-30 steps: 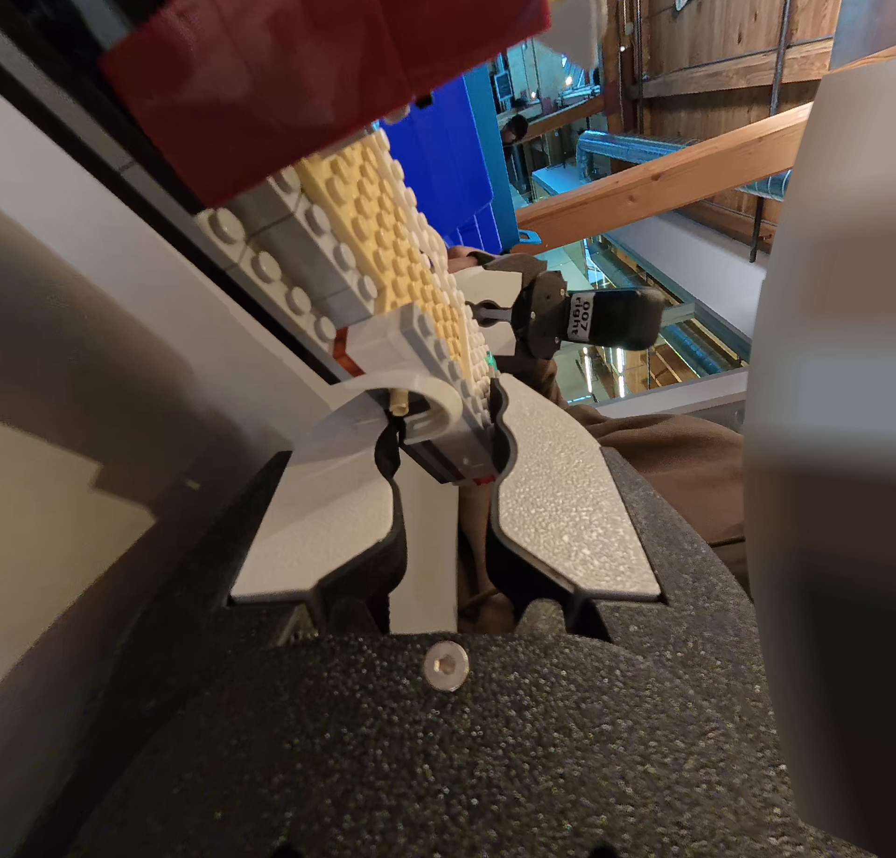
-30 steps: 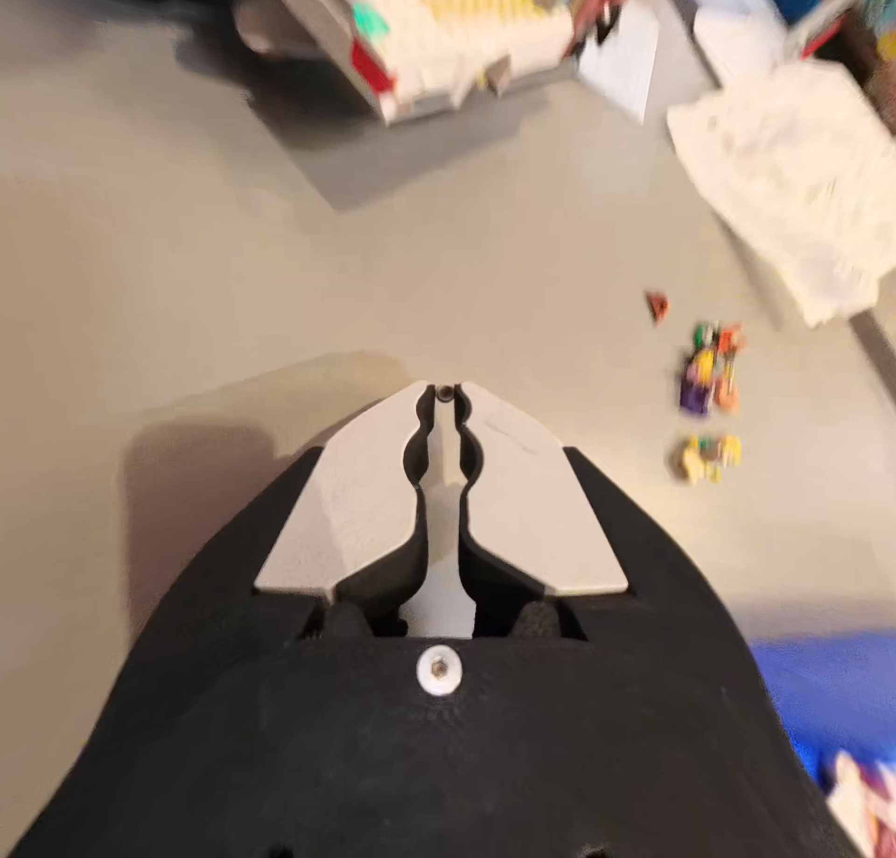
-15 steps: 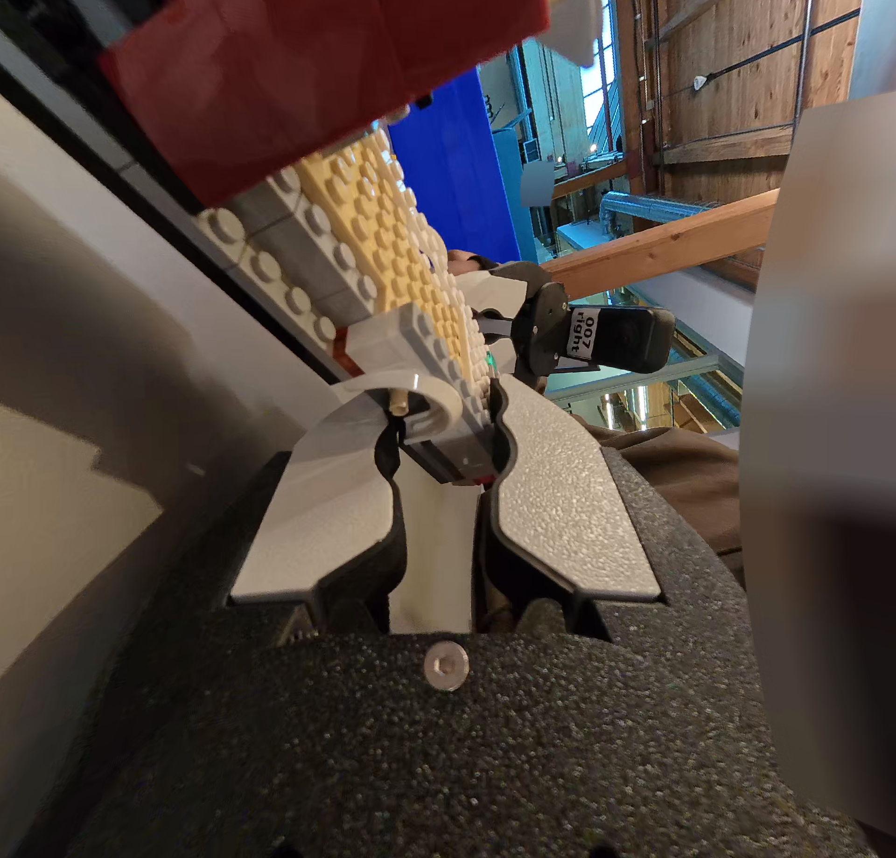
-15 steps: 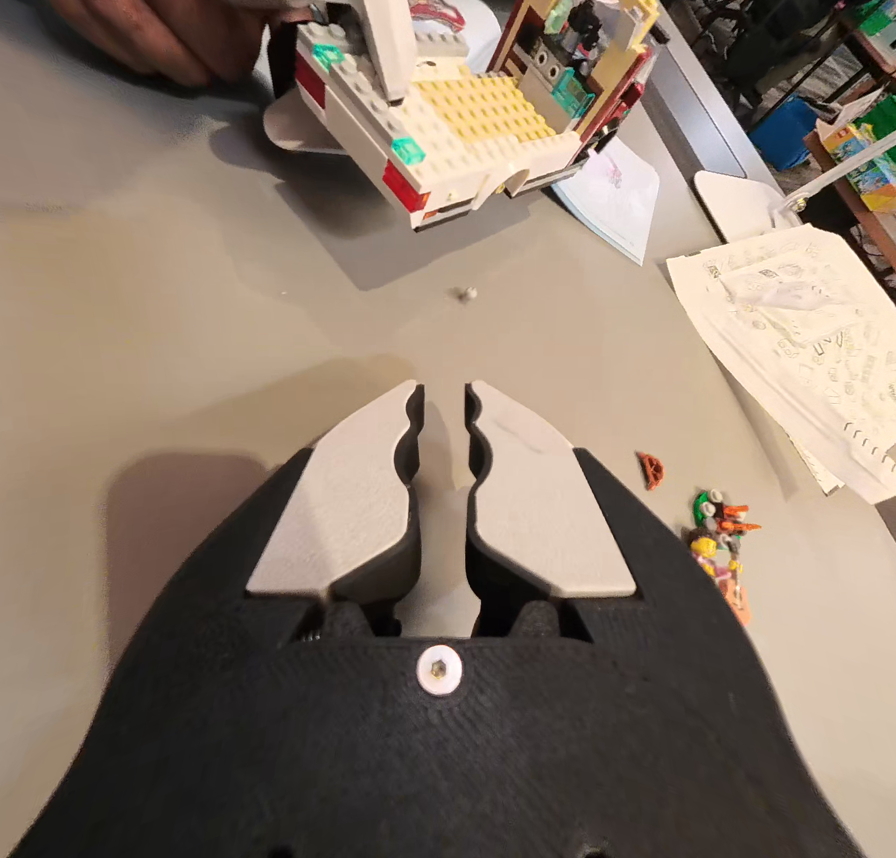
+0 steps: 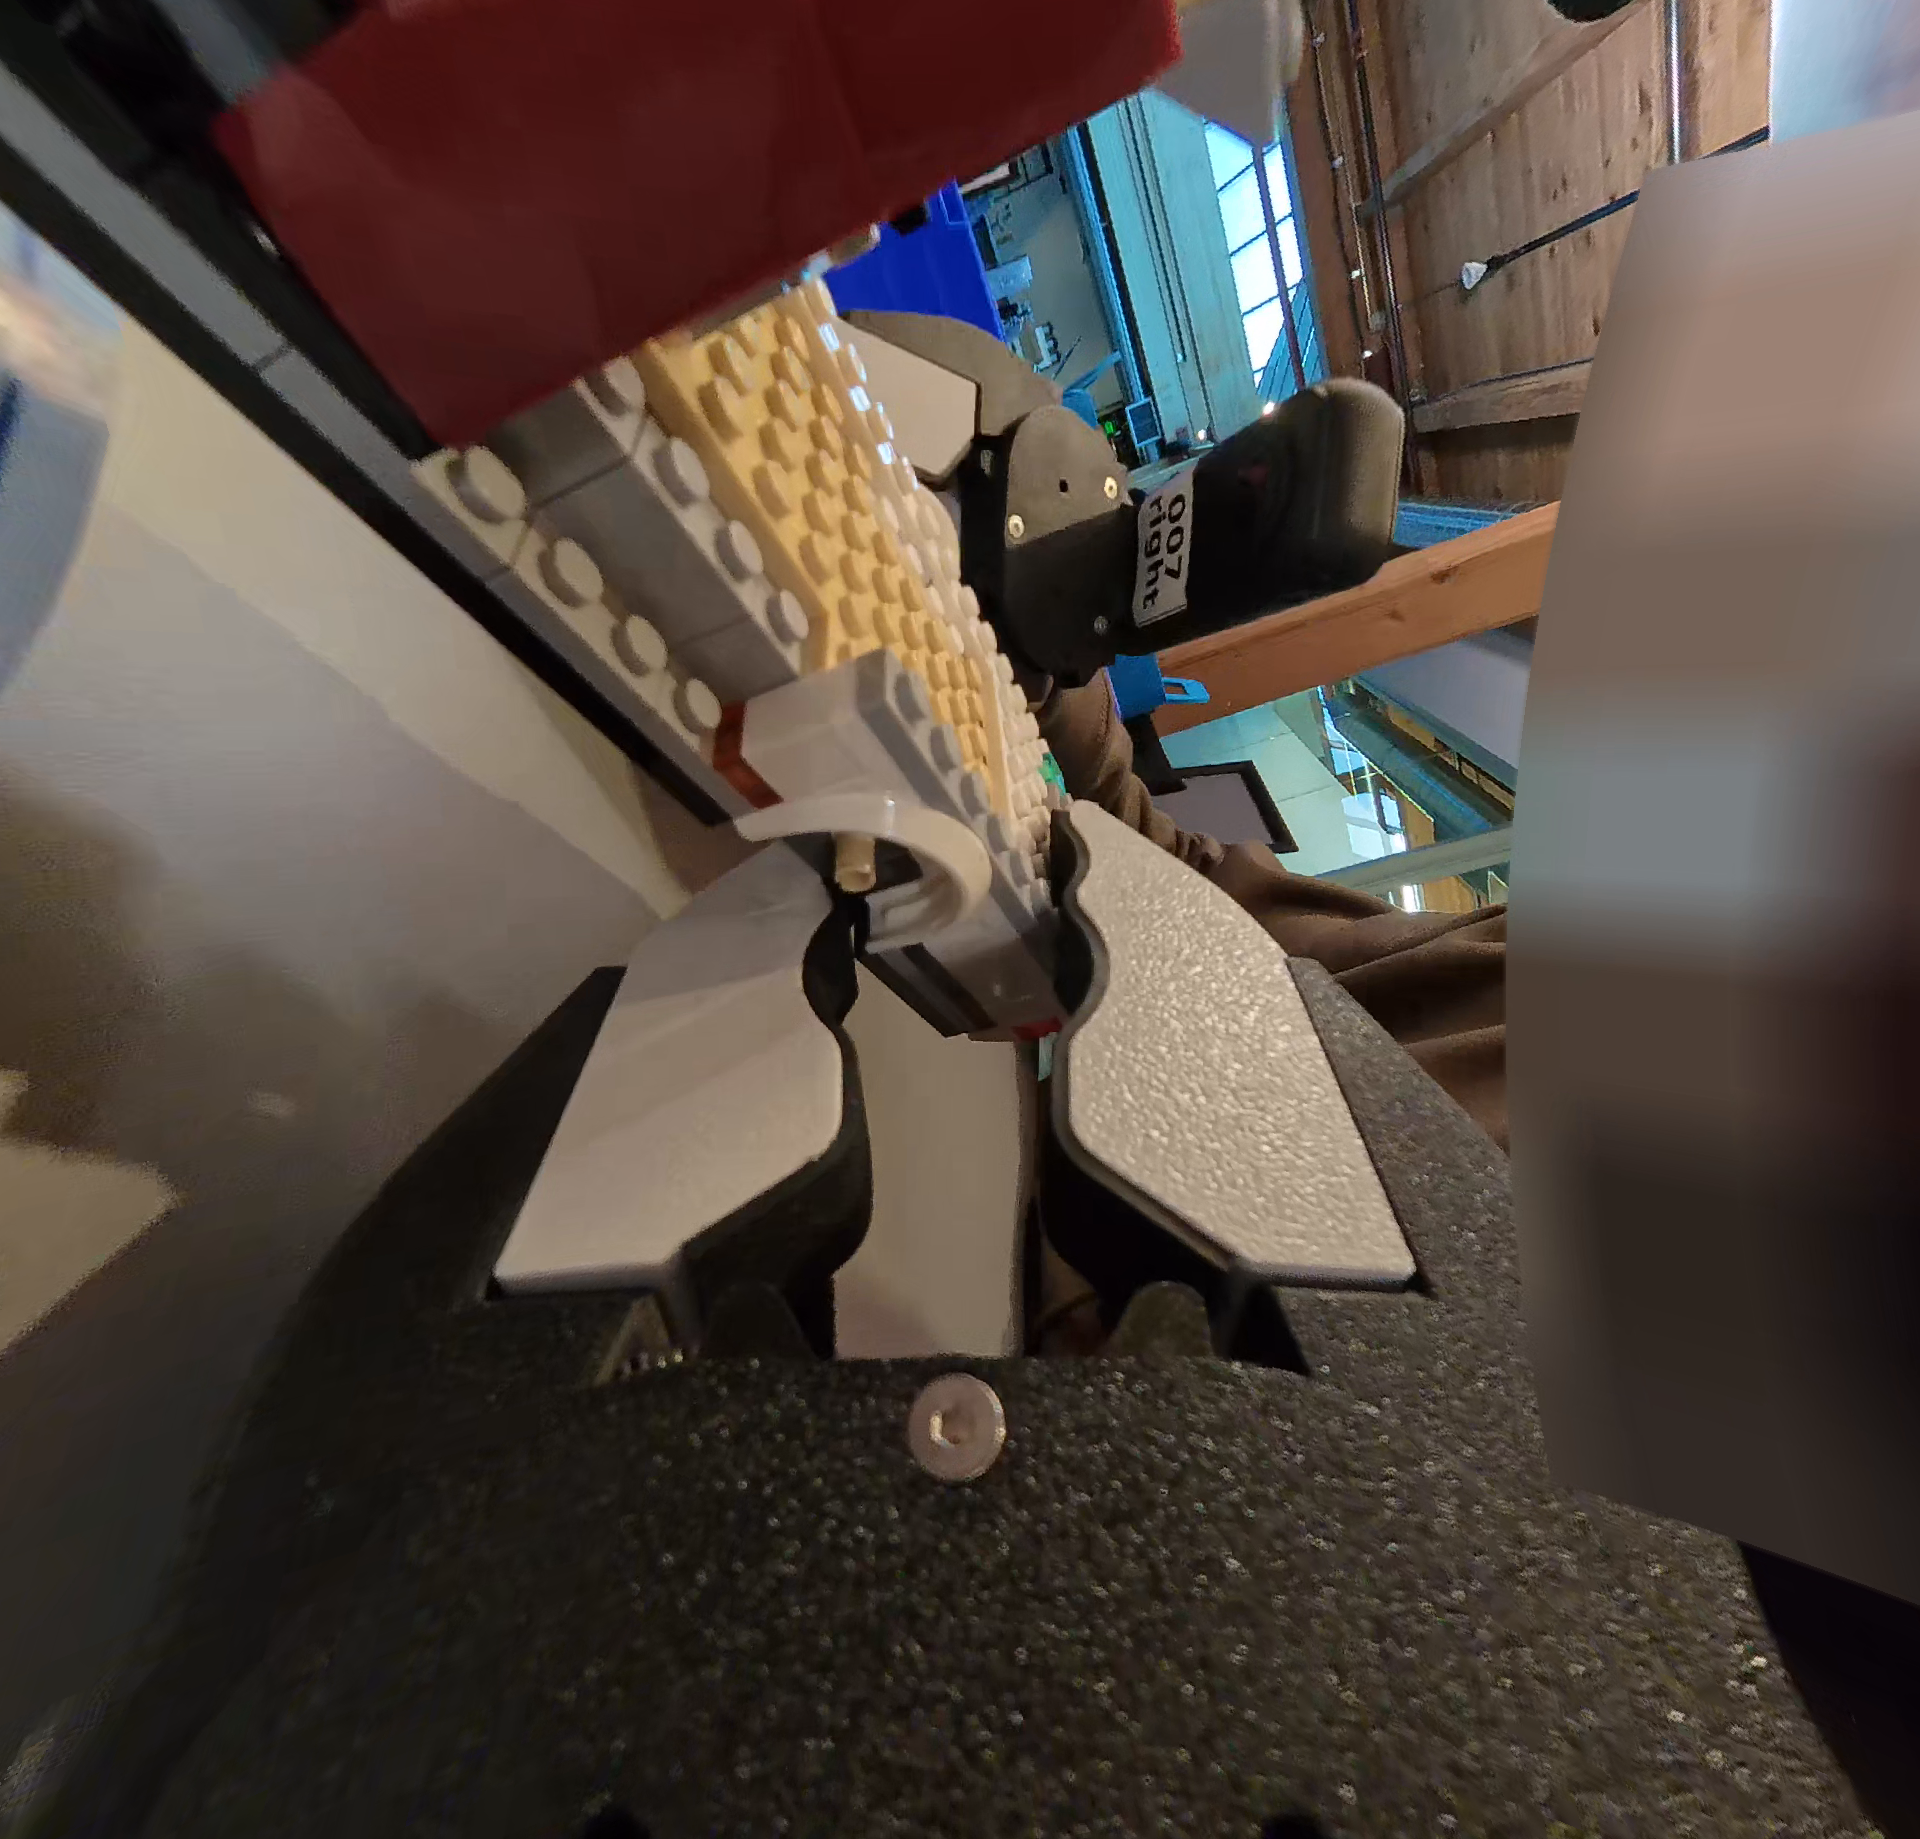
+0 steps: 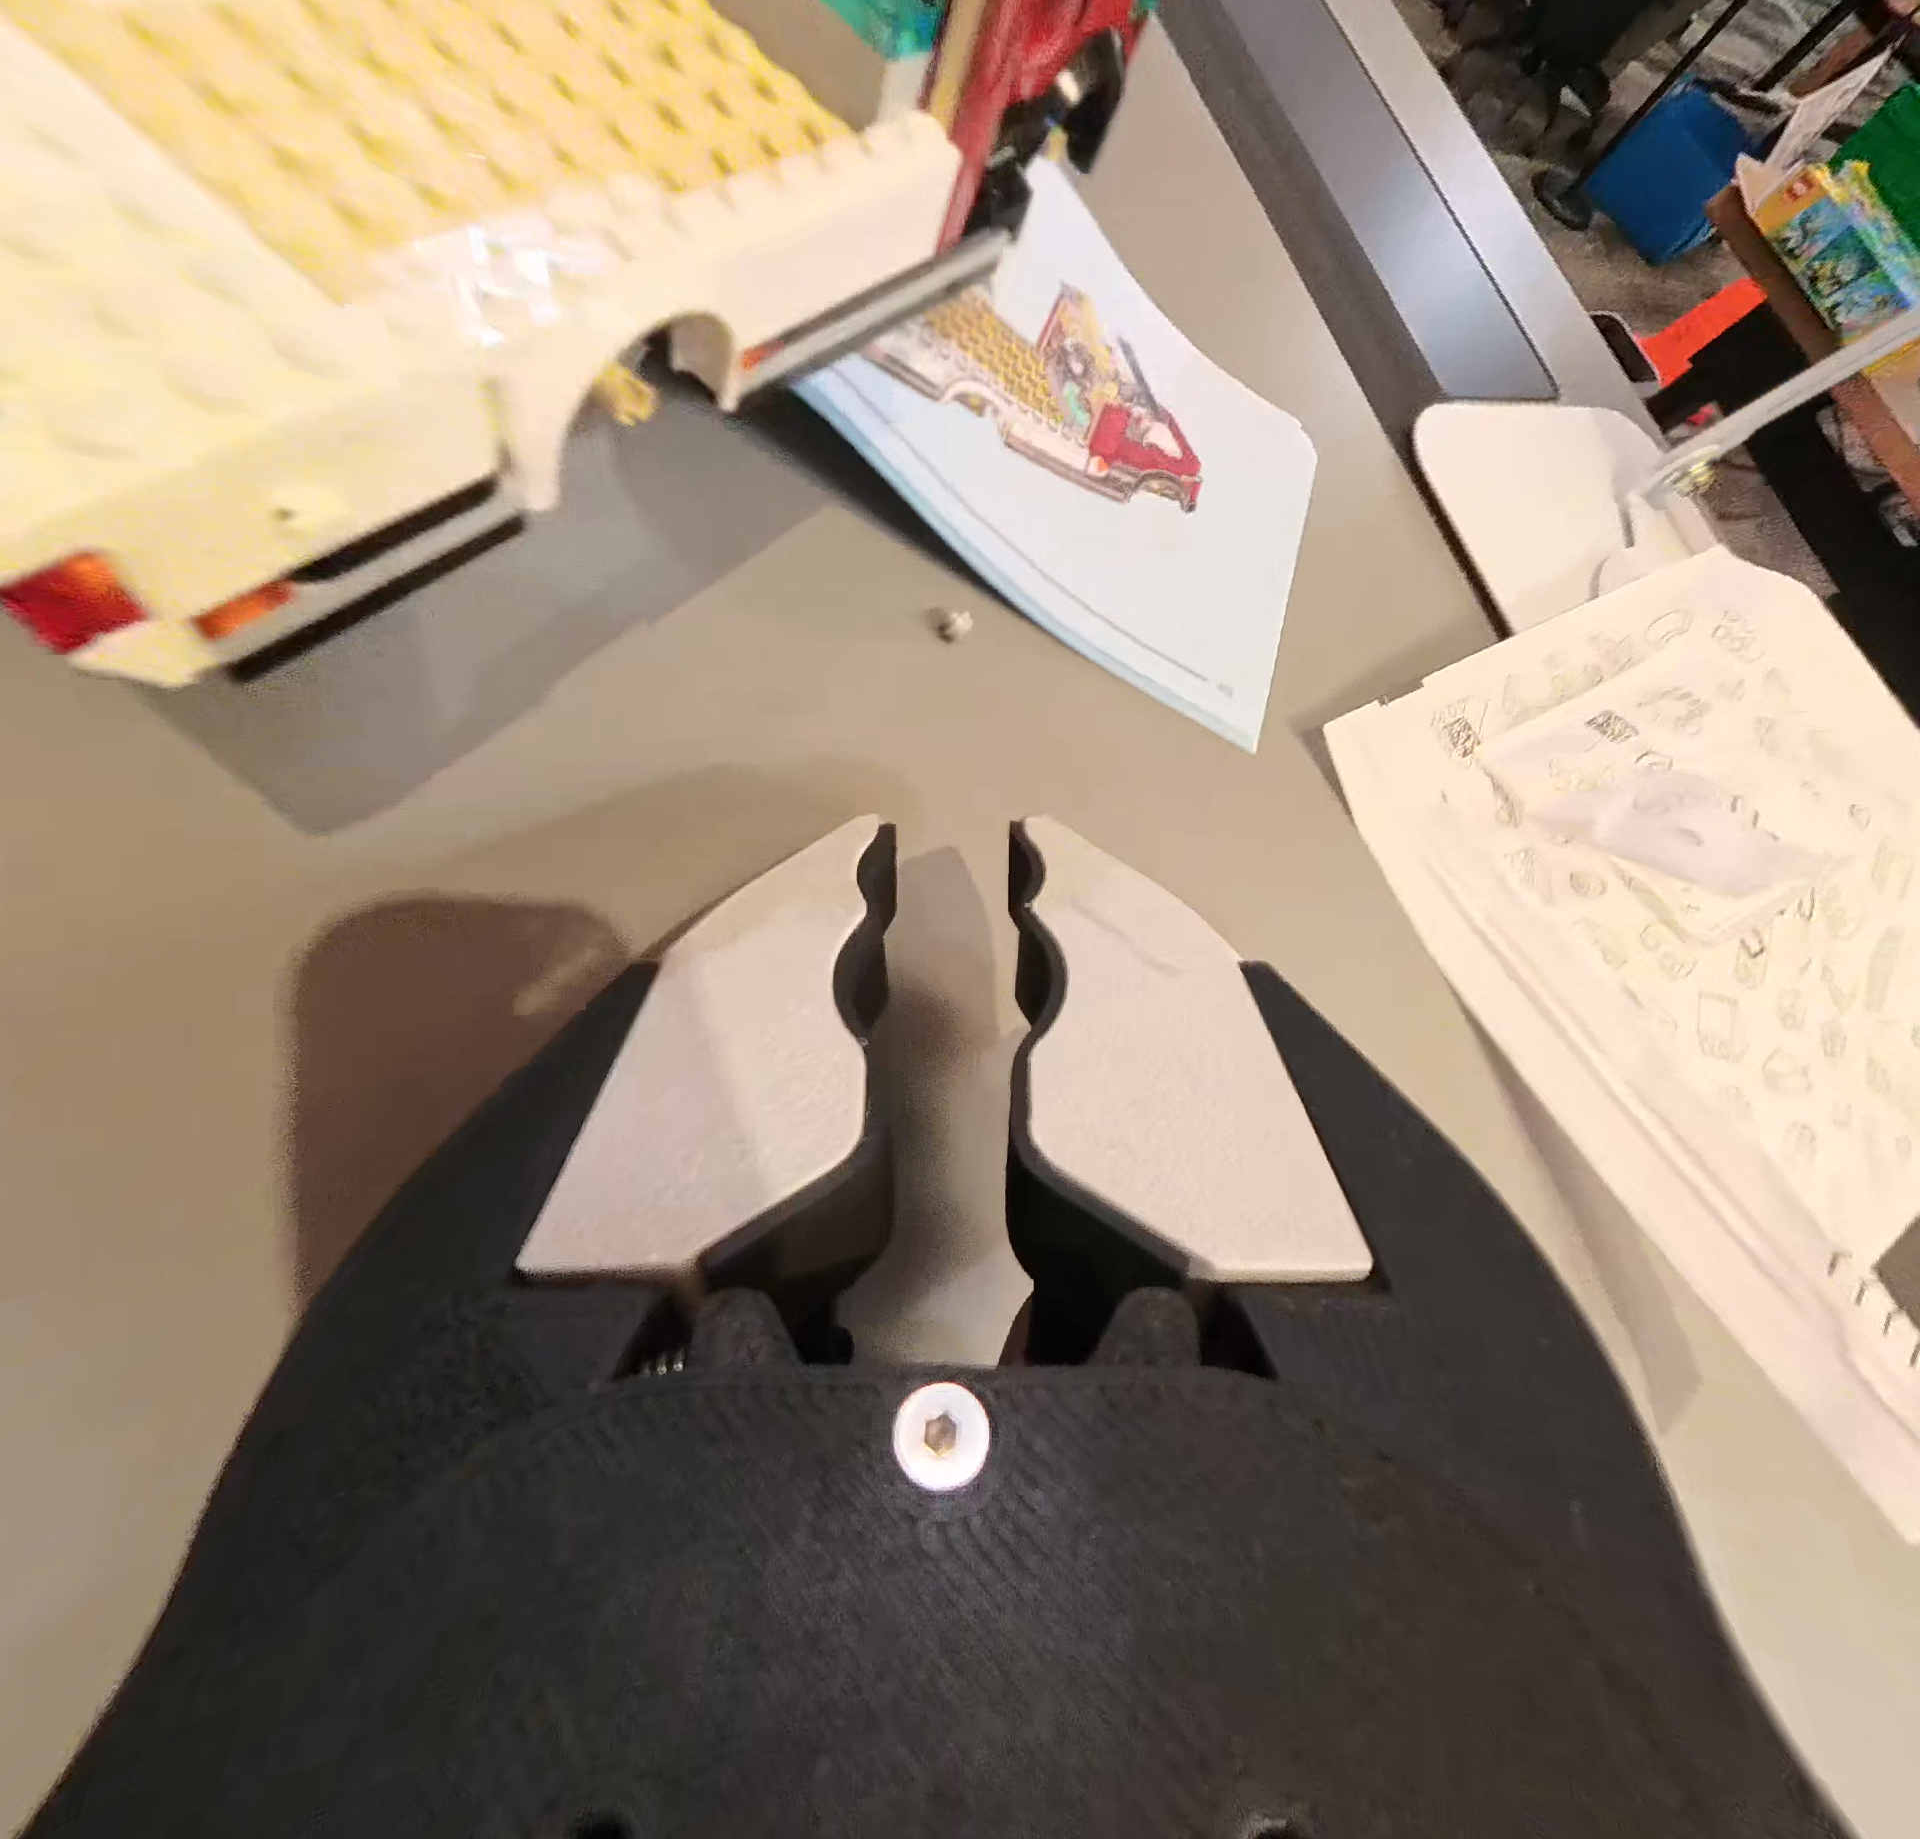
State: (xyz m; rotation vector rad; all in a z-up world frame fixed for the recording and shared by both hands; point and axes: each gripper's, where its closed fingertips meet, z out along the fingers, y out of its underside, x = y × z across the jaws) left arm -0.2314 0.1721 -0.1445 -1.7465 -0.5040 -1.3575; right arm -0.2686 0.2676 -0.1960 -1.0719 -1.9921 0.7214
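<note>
We see a grey-beige surface (image 6: pixel 727 750) in a workshop with timber walls, strewn with paper. On it lie an open instruction booklet (image 6: pixel 1091 501), a stack of printed sheets (image 6: pixel 1662 906) to the right, and one small pale stud piece (image 6: pixel 948 623) on its own.

The left gripper (image 5: pixel 951 916) has its jaws closed on the rear corner of a brick-built truck (image 5: pixel 790 542); both pads press the grey under-edge of the model beside its white wheel arch (image 5: pixel 914 844). The truck is lifted clear of the surface, its long axis running away from these jaws toward the red cab (image 5: pixel 675 127).

The right gripper (image 6: pixel 945 839) hovers above the surface with its jaws narrowly parted and nothing between them. Seen from it, the truck (image 6: pixel 416 231) lies ahead and to the left, its tan studded bed facing up and its tail lights nearest. The loose stud piece lies almost straight ahead of these jaws, near them, between the truck's shadow and the booklet's lower edge. We judge the right gripper the nearer to that piece; the left is occupied with the model
</note>
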